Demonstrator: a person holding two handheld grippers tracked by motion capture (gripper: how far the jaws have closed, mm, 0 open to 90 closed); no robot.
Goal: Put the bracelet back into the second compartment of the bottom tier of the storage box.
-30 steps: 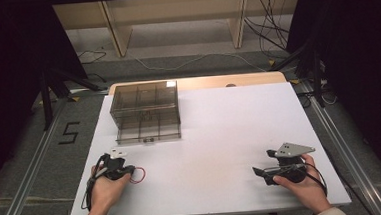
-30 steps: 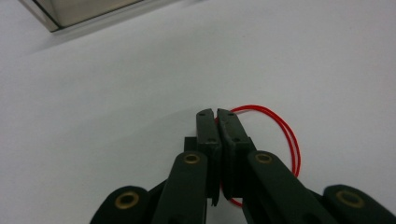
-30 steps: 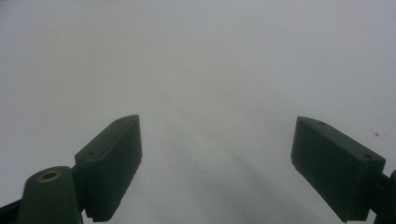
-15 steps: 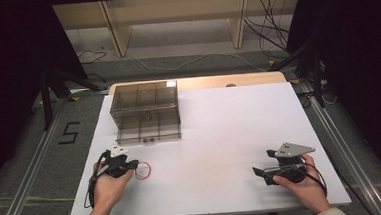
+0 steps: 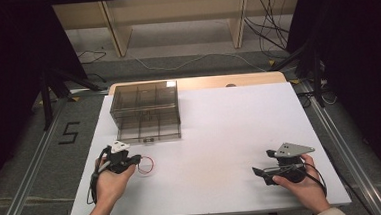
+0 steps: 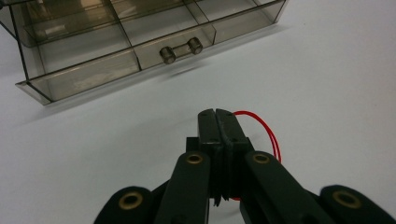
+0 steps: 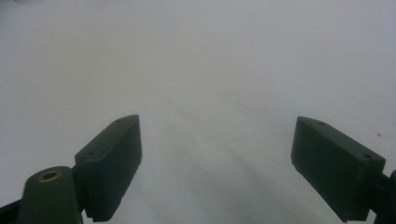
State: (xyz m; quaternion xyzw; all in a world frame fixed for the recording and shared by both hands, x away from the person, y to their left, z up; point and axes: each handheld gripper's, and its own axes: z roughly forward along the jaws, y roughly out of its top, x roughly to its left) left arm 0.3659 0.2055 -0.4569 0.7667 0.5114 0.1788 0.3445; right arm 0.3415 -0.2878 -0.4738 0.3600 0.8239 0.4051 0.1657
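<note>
**High view and tongs views: red loop pinched in left tongs, near drawer unit**

High view places the left tongs (image 5: 134, 161) low on the white worktop (image 5: 230, 130), just in front of the smoked-plastic drawer organizer (image 5: 146, 110). A thin red loop (image 5: 146, 165), seemingly a rubber band or fine wire, lies at their tips. In the left tongs view the jaws stand pressed together with the red loop (image 6: 268, 133) caught between them, its free arc curling out to one side and resting close to the worktop.

The right tongs (image 5: 263, 169) rest well apart, near the worktop's other front corner; the right tongs view shows their jaws spread wide with nothing between them.

Handling judgement: the loop looks very light, limp and slender, so it should lift without effort but may slip from a loose pinch or snag. A firm hold across the strand itself suits it best. The organizer's lower drawer has a small bar handle (image 6: 181, 49), which is the evident place to take hold.
</note>
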